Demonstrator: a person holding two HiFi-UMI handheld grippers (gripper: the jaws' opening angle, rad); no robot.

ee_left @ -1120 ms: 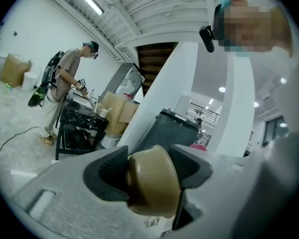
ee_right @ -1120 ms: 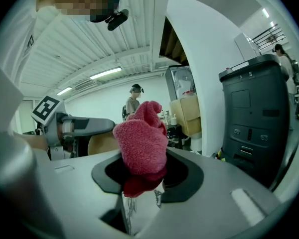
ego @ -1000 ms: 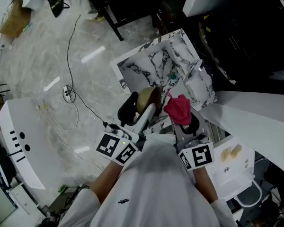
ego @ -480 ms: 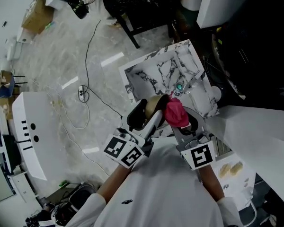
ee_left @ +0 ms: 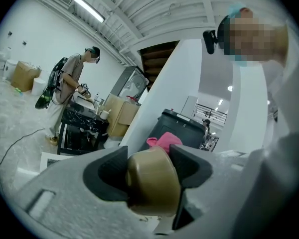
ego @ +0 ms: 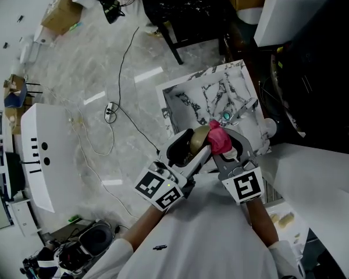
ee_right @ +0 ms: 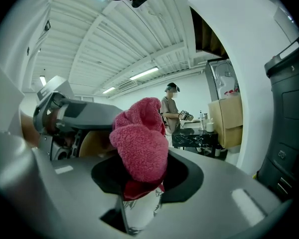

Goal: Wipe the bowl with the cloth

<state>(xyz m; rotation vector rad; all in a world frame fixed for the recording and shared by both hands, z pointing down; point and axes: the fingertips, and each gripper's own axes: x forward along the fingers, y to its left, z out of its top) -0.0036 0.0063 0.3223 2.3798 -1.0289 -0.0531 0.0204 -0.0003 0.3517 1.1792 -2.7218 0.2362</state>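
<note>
Head view, far left: white cabinet (ego: 38,156) on the pale floor, a black cable (ego: 123,68) trailing across the tiles beside it.

Centre: left gripper (ego: 189,147), marker cube (ego: 163,189) near the person's chest. Its jaws are clamped on the tan bowl (ego: 199,137). The bowl is held up in the air, over the near edge of a white marble-patterned basin (ego: 186,97).

Left gripper view confirms the grip: the bowl's outer wall fills the gap, both dark pads pressed to it. Only a tuft of pink shows behind the bowl here. This view alone also shows a dark bin (ee_left: 182,128) beyond.

Just right of the bowl: pink cloth (ego: 219,138), bunched, pinched in the closed jaws of the right gripper (ego: 231,150). From the head view the cloth sits at the bowl's right side. Whether they touch, I cannot tell.

Right gripper view: the cloth stands up from between the jaws as a folded wad, with the bowl partly hidden behind it to the left. A person (ee_right: 172,108) stands at a black table (ee_right: 199,136) in the far background. The head view does not show them.
</note>
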